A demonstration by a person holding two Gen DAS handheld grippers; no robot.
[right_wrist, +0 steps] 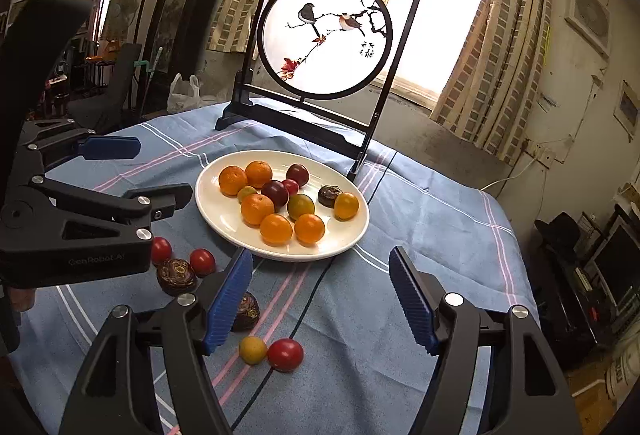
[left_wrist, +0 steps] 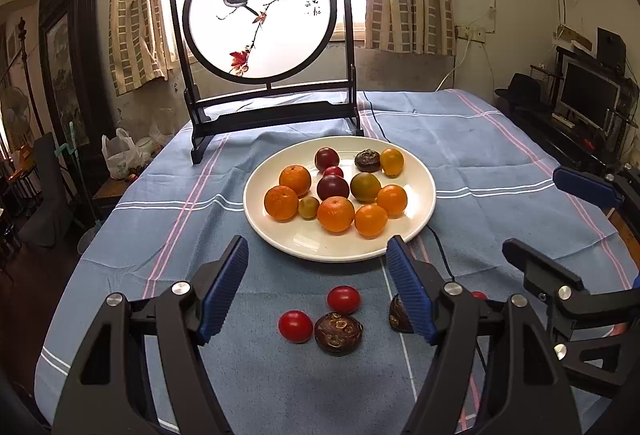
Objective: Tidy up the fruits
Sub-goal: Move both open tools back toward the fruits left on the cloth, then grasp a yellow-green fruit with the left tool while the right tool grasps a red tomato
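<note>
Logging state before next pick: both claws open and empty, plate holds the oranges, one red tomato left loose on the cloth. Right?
Not one. The right wrist view shows three red tomatoes on the cloth. The rest holds: left claw and right claw open and empty, oranges on the plate.

The only readable lettering is "GenRobot.AI", embossed on the black body of the left gripper (right_wrist: 160, 175) in the right wrist view, while the small calligraphy on the bird screen (right_wrist: 332, 35) stays illegible.
</note>
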